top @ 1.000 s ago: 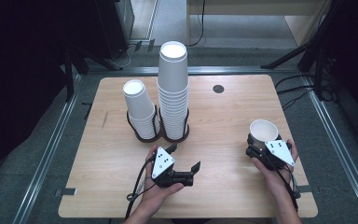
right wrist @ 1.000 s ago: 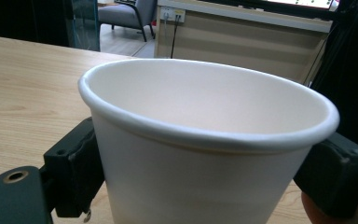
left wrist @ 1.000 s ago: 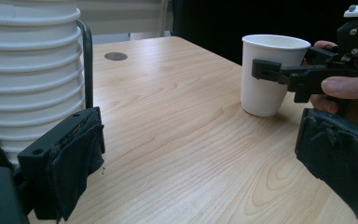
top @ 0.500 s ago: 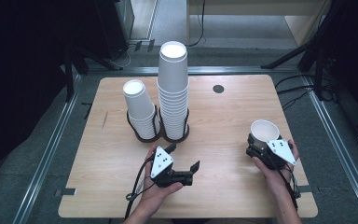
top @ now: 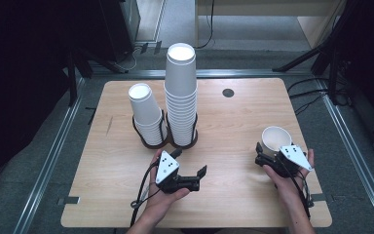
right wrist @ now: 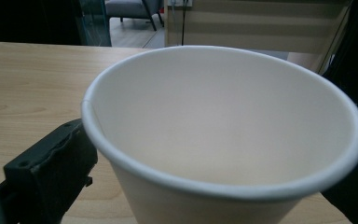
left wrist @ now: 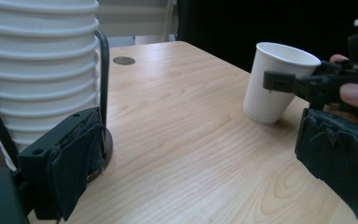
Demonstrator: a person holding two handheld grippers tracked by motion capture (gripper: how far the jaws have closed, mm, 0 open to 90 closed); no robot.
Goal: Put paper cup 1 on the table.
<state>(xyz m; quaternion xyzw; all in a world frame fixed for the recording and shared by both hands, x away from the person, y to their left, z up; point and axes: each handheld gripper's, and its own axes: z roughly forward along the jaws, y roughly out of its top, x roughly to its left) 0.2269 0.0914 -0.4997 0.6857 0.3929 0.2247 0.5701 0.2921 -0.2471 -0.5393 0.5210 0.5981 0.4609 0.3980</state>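
Note:
A single white paper cup (top: 274, 139) stands on the wooden table (top: 233, 122) at the right. My right gripper (top: 271, 152) is shut on it, one jaw on each side of its wall. In the right gripper view the cup (right wrist: 223, 135) sits between the jaws with its mouth open and nothing inside. My left gripper (top: 190, 162) rests open near the table's middle front, pointing toward the far right, with nothing between its pads (left wrist: 72, 158). The left gripper view shows the cup (left wrist: 272, 84) with the other gripper's jaw across it.
A tall stack of white cups (top: 180, 92) and a shorter stack (top: 146, 112) stand in a black wire holder (top: 152, 141) just beyond my left gripper. A dark round grommet (top: 228, 92) is set into the tabletop at the back. Cables lie on the floor around the table.

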